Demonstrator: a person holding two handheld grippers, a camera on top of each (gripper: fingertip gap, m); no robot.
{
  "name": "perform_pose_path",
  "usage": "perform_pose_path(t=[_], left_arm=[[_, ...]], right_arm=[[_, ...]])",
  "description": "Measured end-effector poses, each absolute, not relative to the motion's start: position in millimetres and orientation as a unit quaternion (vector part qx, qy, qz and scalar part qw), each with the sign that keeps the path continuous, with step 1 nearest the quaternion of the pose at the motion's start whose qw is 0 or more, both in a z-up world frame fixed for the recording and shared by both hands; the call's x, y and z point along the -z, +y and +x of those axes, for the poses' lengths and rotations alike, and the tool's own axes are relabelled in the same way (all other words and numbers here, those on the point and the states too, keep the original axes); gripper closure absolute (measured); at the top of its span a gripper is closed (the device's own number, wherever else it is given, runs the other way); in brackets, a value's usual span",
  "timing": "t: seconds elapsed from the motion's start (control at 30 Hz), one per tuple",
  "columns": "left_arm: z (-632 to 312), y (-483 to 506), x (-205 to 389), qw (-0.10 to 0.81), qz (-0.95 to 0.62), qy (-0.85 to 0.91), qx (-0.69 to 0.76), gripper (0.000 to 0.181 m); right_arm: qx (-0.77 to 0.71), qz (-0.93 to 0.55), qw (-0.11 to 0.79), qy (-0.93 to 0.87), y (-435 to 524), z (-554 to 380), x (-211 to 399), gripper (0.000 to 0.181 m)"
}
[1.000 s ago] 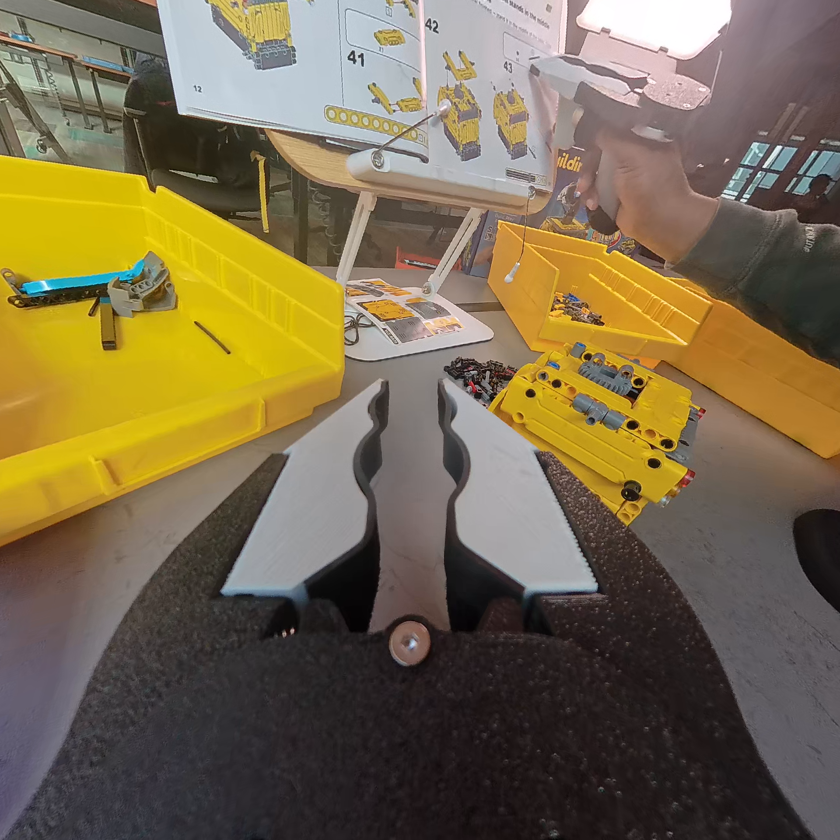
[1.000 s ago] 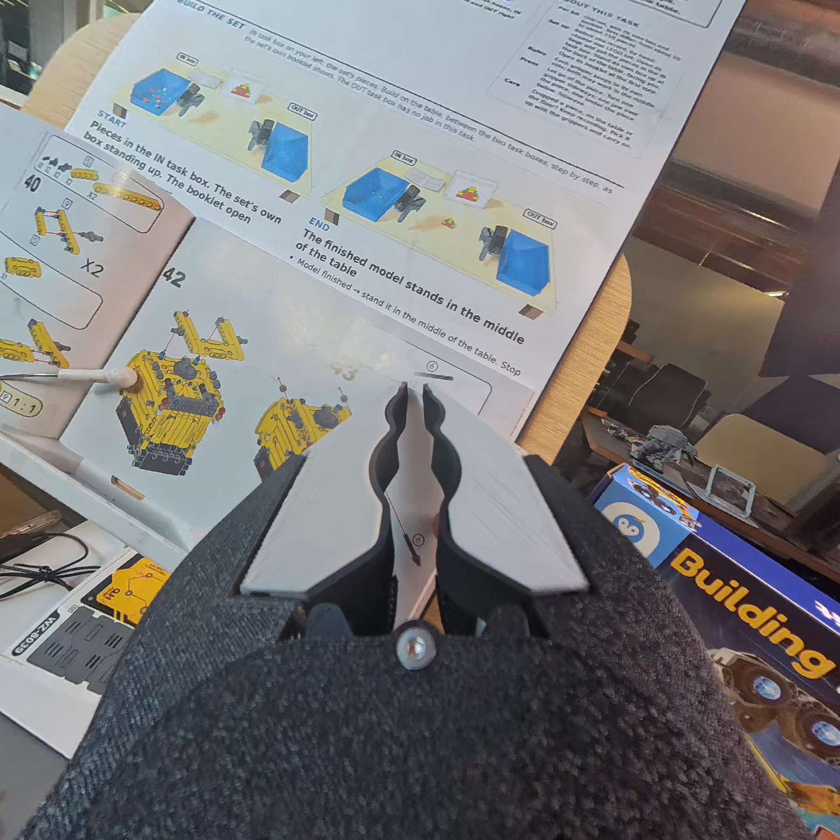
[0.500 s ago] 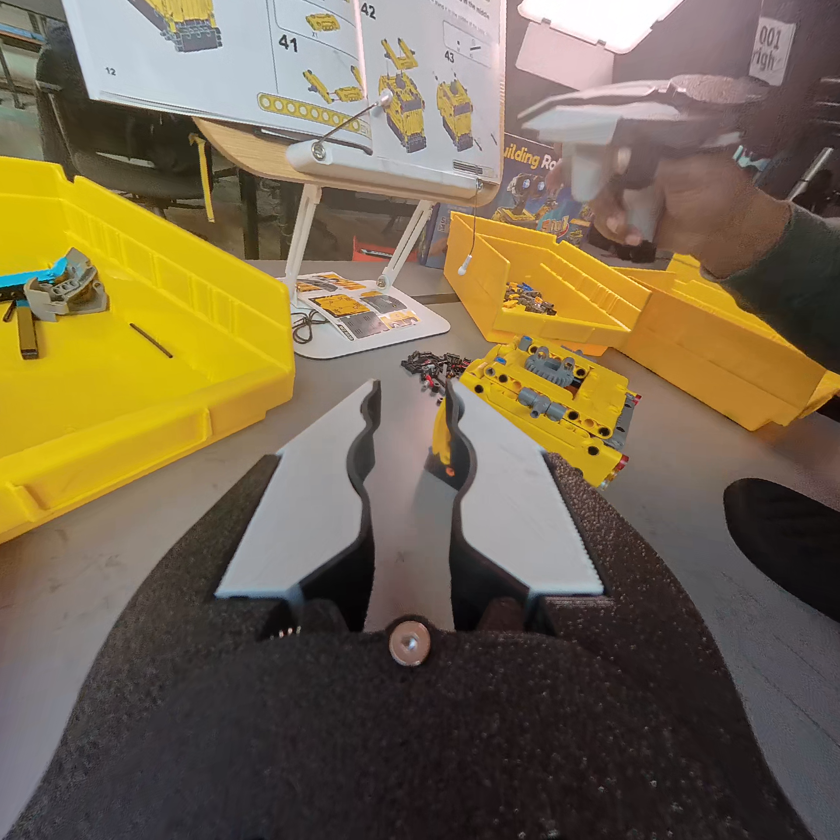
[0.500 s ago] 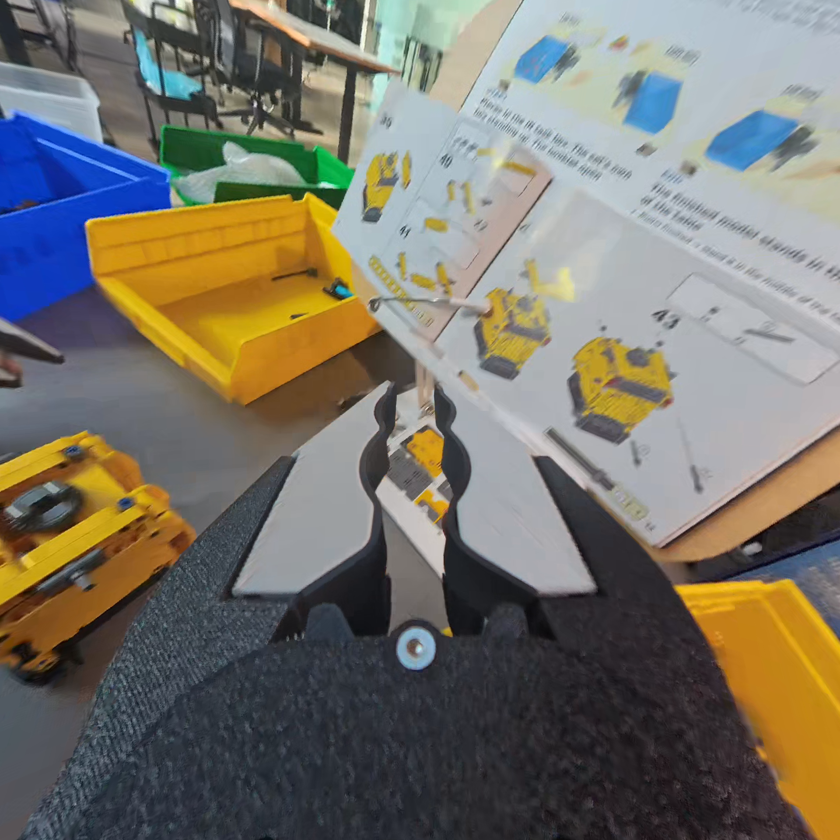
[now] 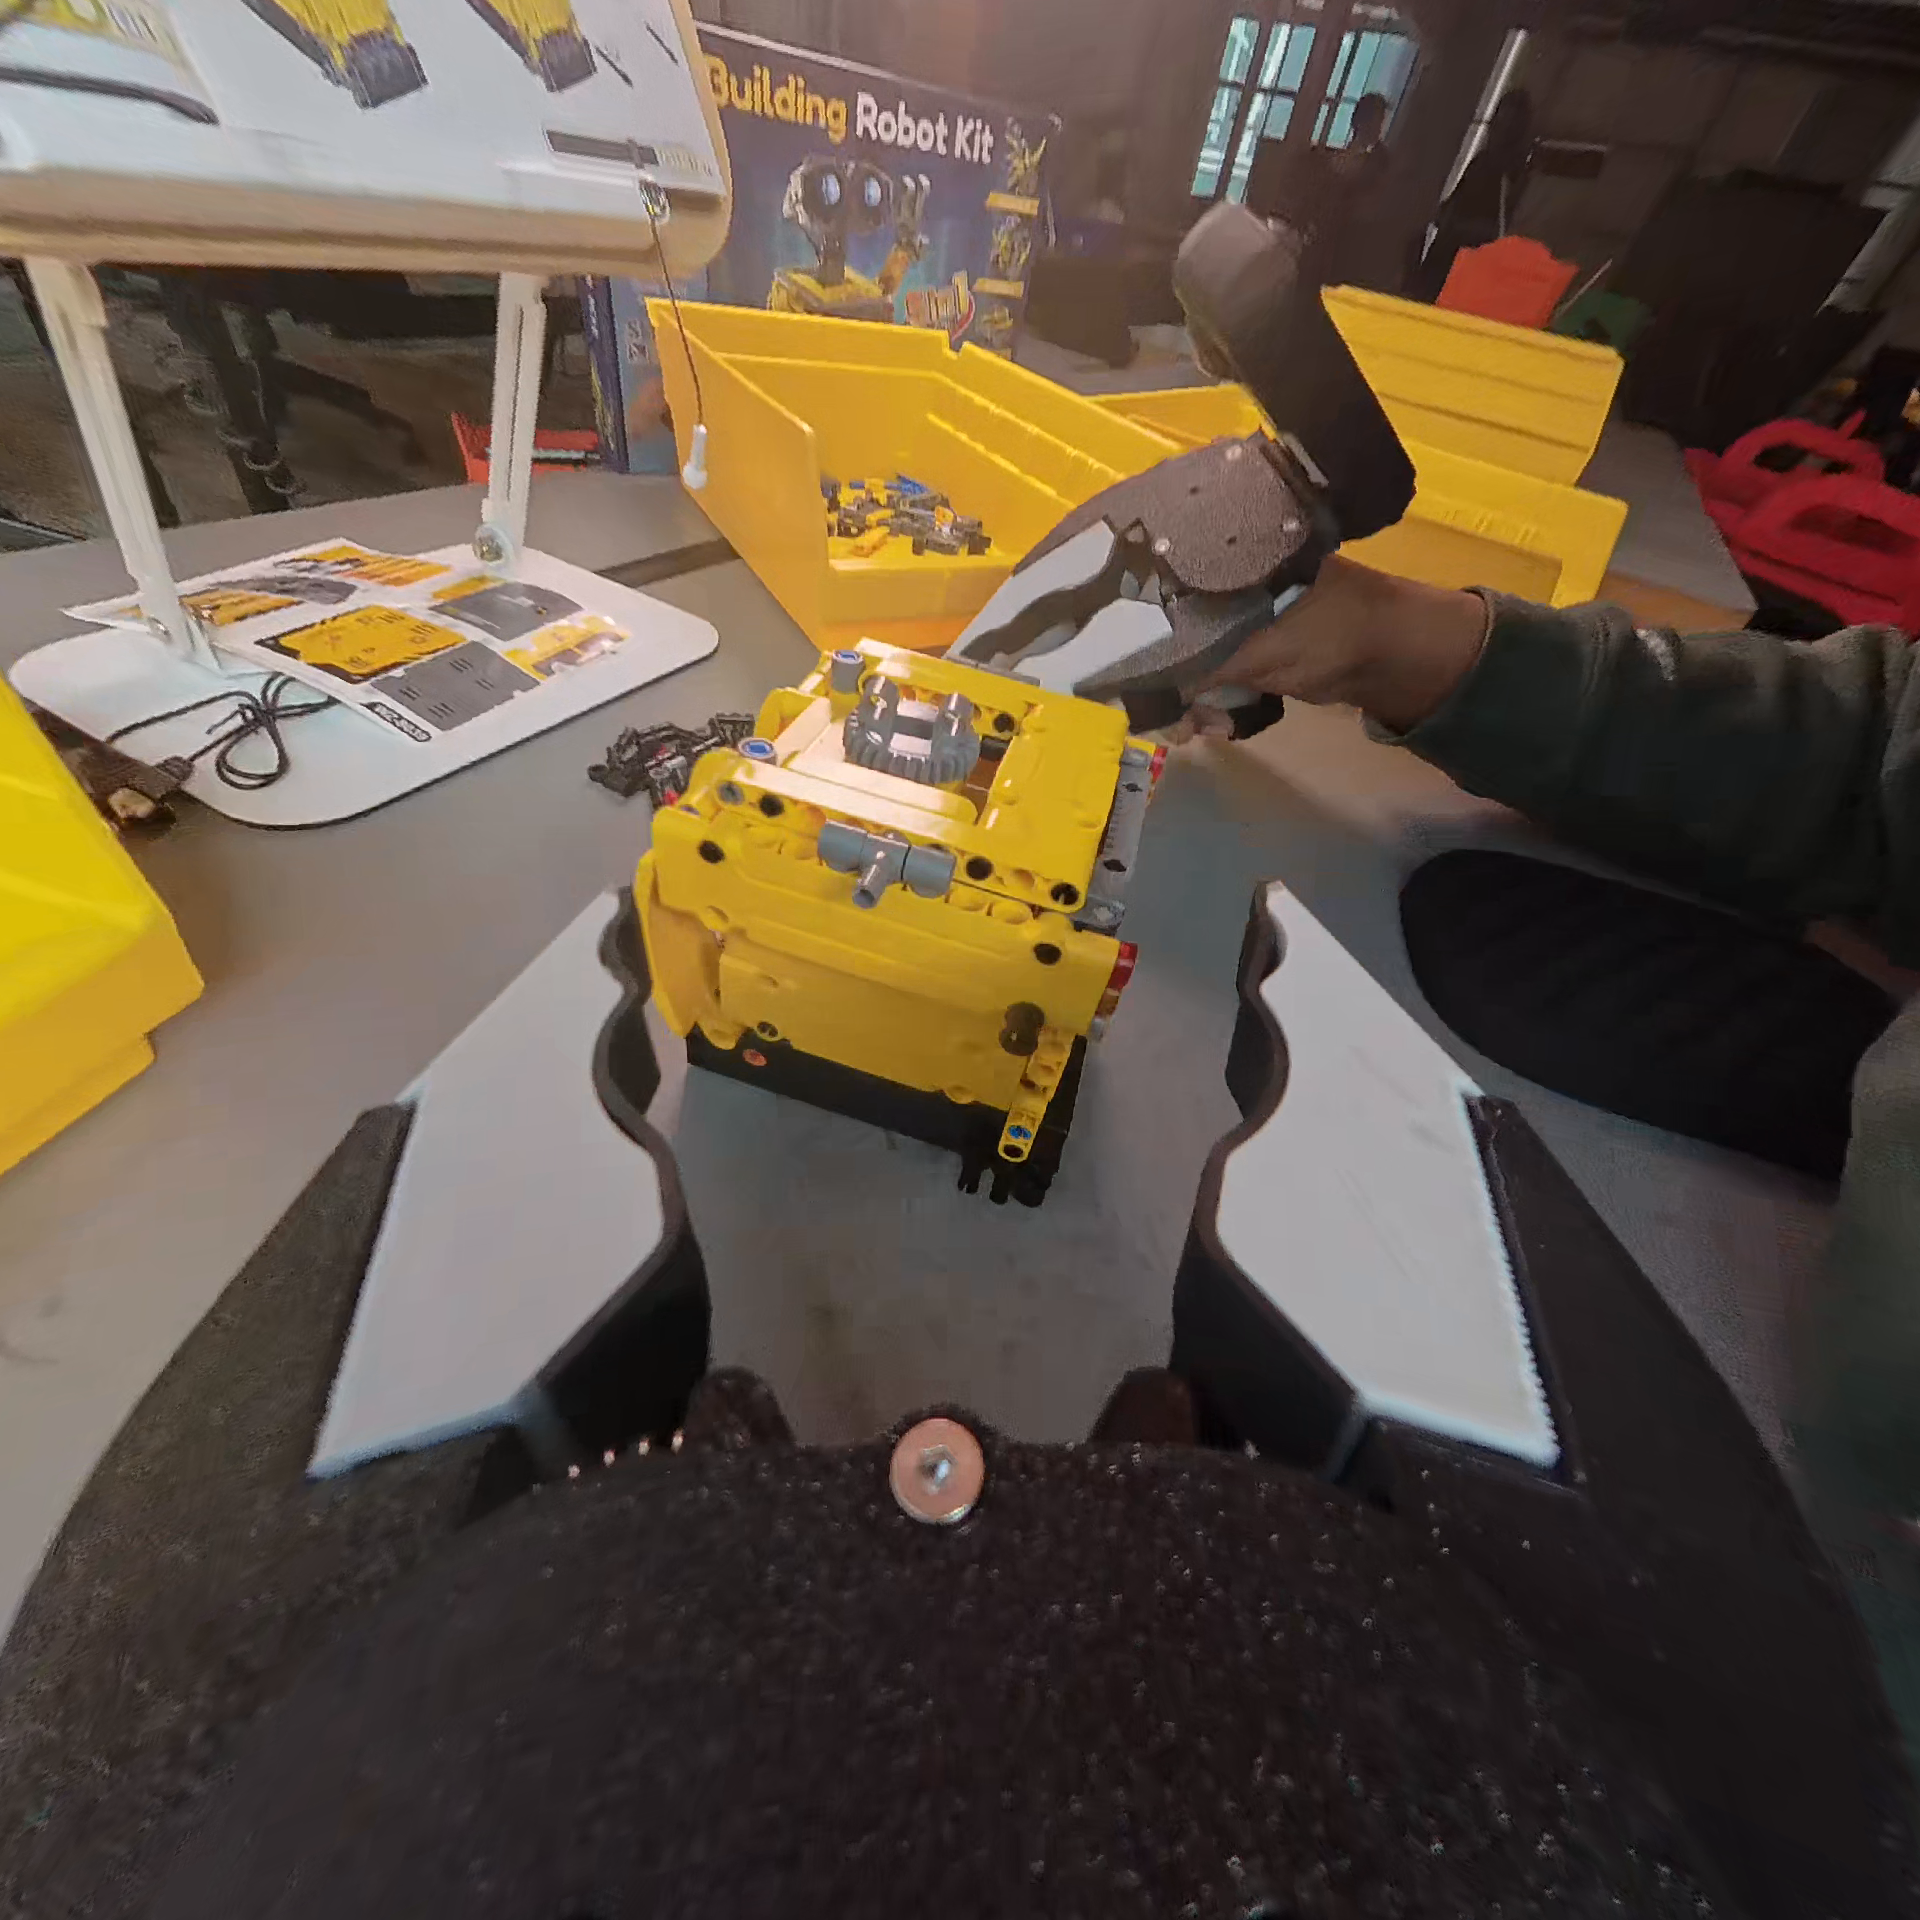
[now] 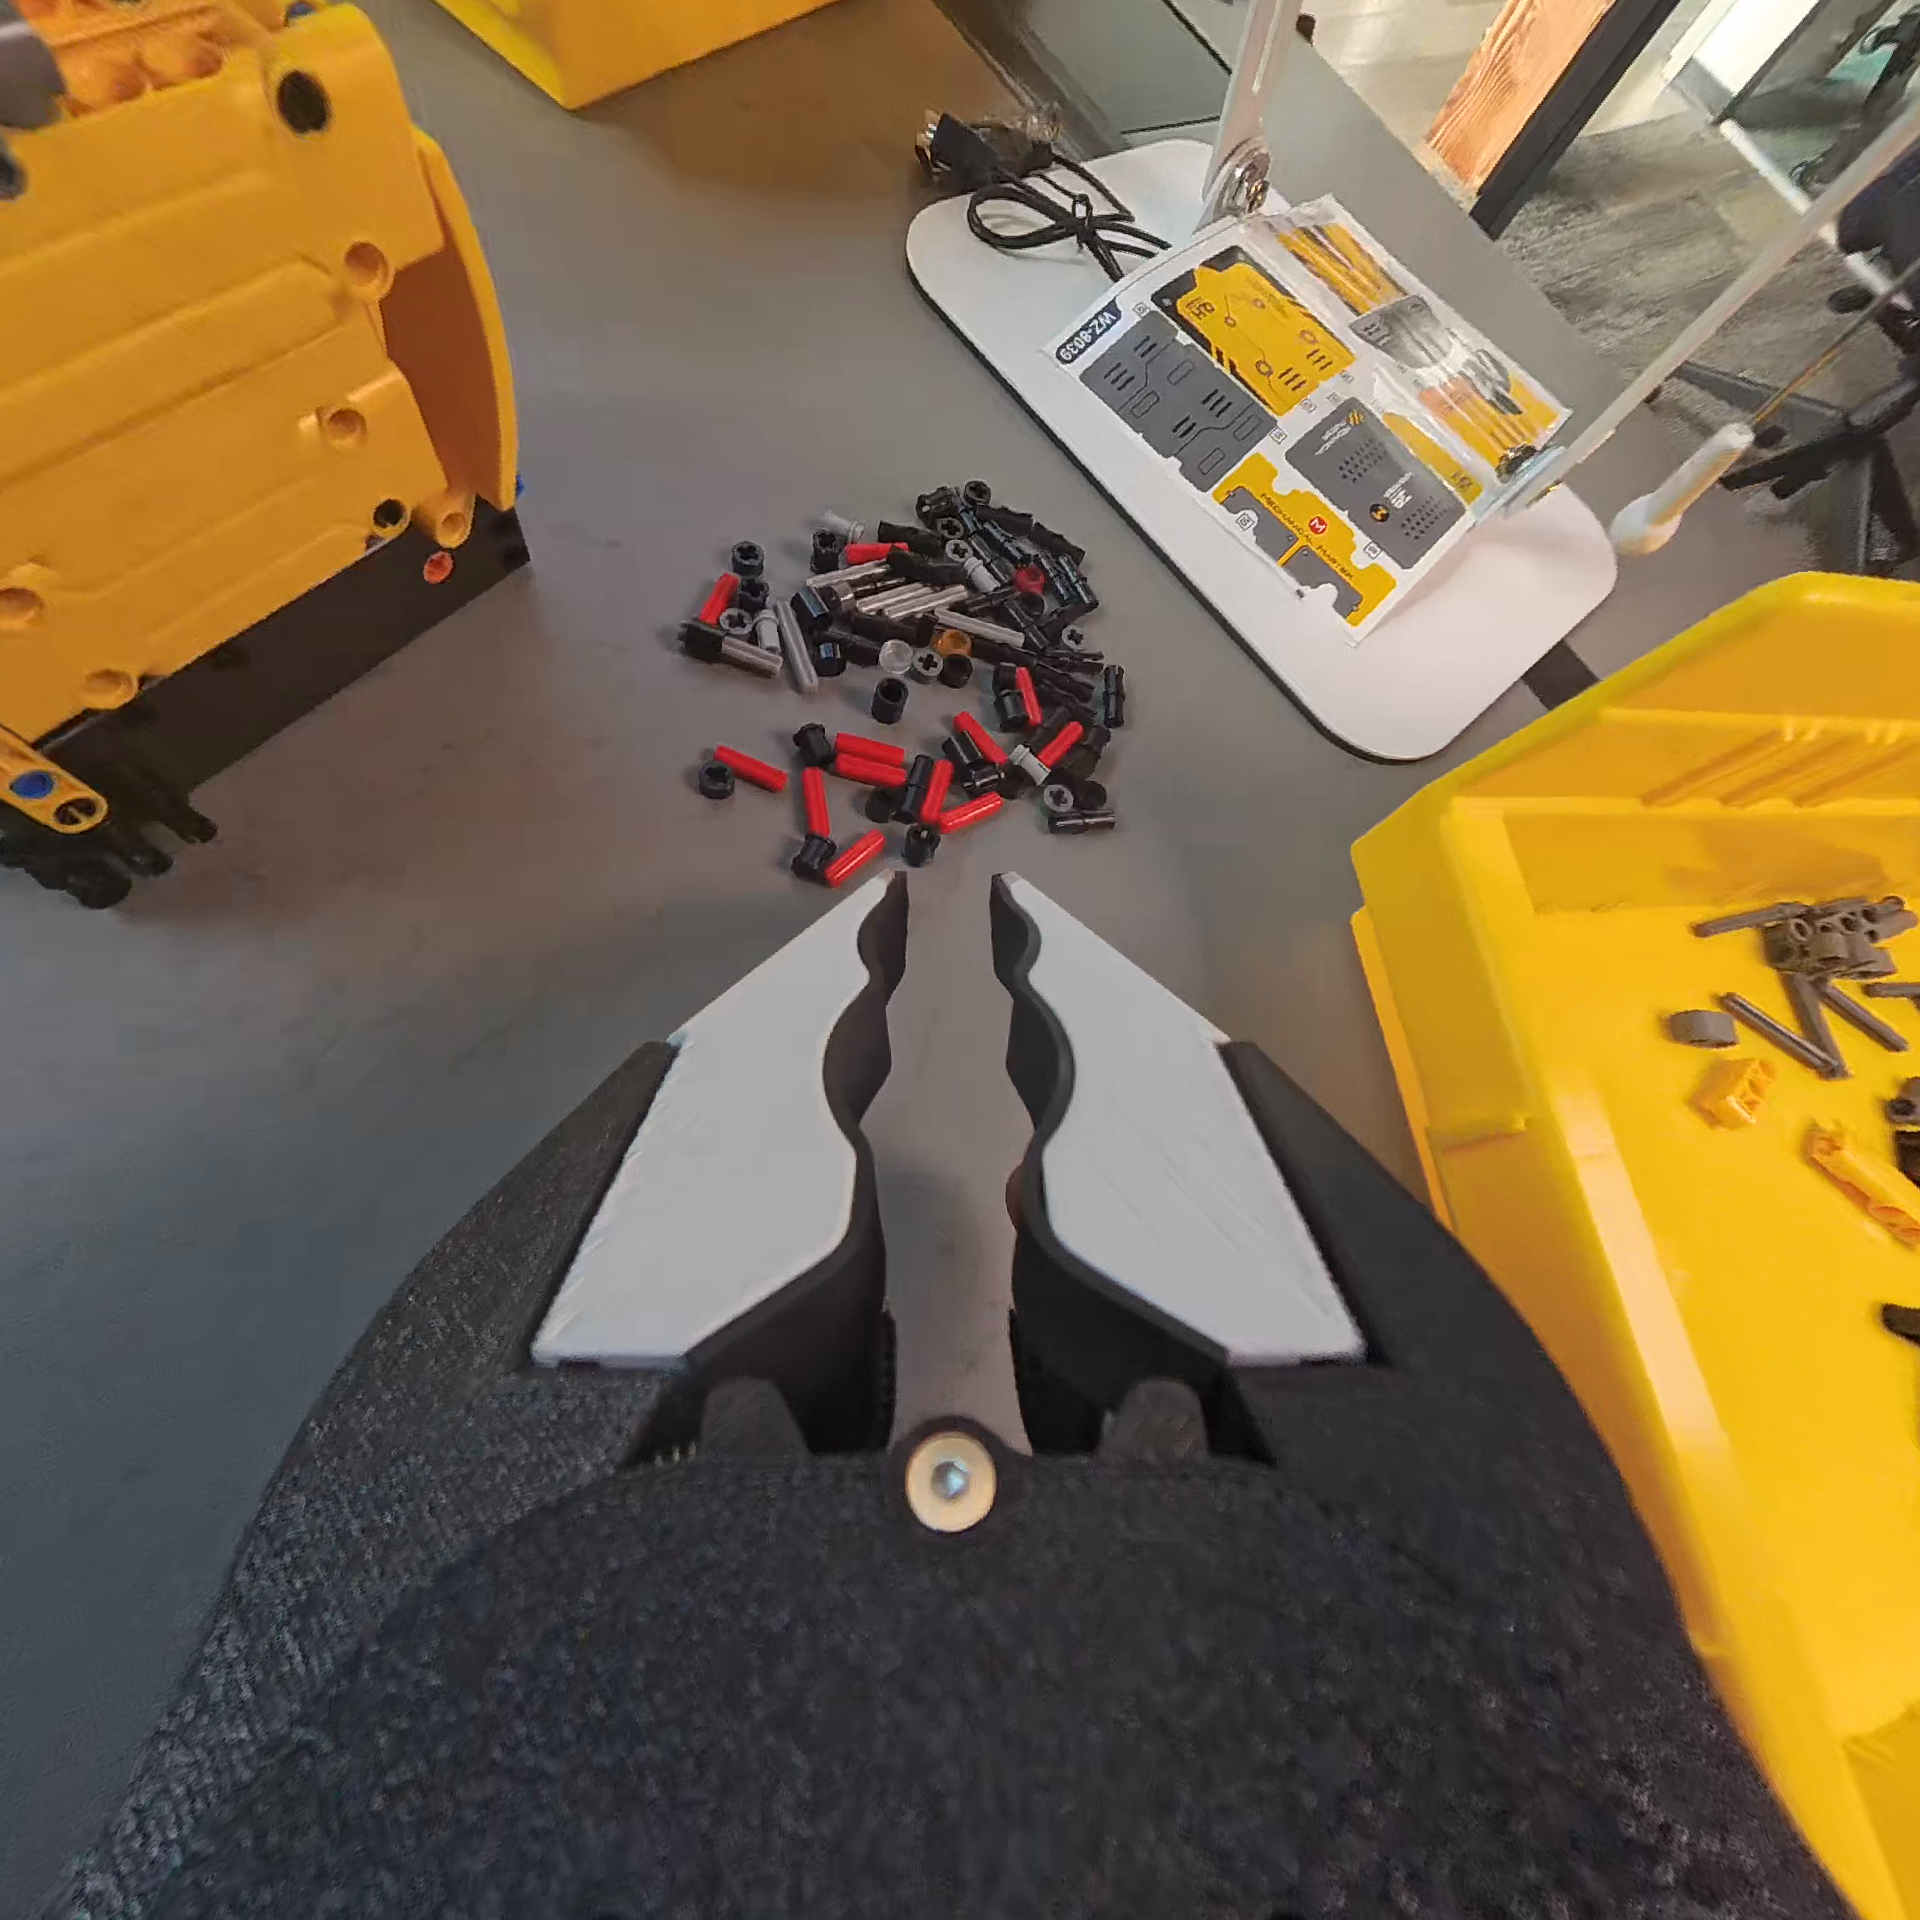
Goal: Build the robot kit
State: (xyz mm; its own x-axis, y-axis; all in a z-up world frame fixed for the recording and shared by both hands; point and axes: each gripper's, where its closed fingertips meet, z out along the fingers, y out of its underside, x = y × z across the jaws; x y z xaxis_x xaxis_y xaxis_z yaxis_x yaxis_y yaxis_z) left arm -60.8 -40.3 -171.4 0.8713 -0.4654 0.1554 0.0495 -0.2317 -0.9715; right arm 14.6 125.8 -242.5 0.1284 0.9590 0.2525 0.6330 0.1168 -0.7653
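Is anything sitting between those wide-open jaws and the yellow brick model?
Nothing visible: only bare grey table lies between the left gripper and the yellow model, whose near end sits about between the jaw tips.

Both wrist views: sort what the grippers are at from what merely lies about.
At the grippers: left gripper, jaws open, at the yellow model; right gripper, pointing at the pin pile.
Lying about: yellow bin, sticker sheet, stand base, kit box.
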Motion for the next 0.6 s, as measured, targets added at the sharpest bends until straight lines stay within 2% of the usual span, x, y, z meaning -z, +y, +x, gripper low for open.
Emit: perform_pose_path(t=[0.13,0.27,0.4,0.5,0.53,0.57,0.6], left_arm=[[-54,-25,199,0.550,-0.795,0.176,0.188,0.054],[-58,-15,203,0.544,-0.800,0.187,0.171,0.070],[-64,-20,203,0.542,-0.801,0.199,0.156,0.074],[-74,-31,203,0.543,-0.802,0.199,0.150,0.077],[-78,-35,202,0.545,-0.802,0.196,0.147,0.080],[-80,-39,201,0.548,-0.799,0.197,0.149,0.099],[-82,-42,200,0.553,-0.797,0.193,0.147,0.109]], right_arm=[[-0.243,-0.644,0.388,-0.613,139,5,240,0.166],[-0.243,-0.649,0.386,-0.609,153,5,239,0.166],[-0.242,-0.651,0.379,-0.611,163,9,248,0.167],[-0.252,-0.651,0.373,-0.611,166,5,250,0.175],[-0.255,-0.647,0.371,-0.615,165,2,250,0.177],[-0.259,-0.642,0.368,-0.621,163,-1,249,0.178],[-0.262,-0.639,0.361,-0.627,160,-5,251,0.178]])
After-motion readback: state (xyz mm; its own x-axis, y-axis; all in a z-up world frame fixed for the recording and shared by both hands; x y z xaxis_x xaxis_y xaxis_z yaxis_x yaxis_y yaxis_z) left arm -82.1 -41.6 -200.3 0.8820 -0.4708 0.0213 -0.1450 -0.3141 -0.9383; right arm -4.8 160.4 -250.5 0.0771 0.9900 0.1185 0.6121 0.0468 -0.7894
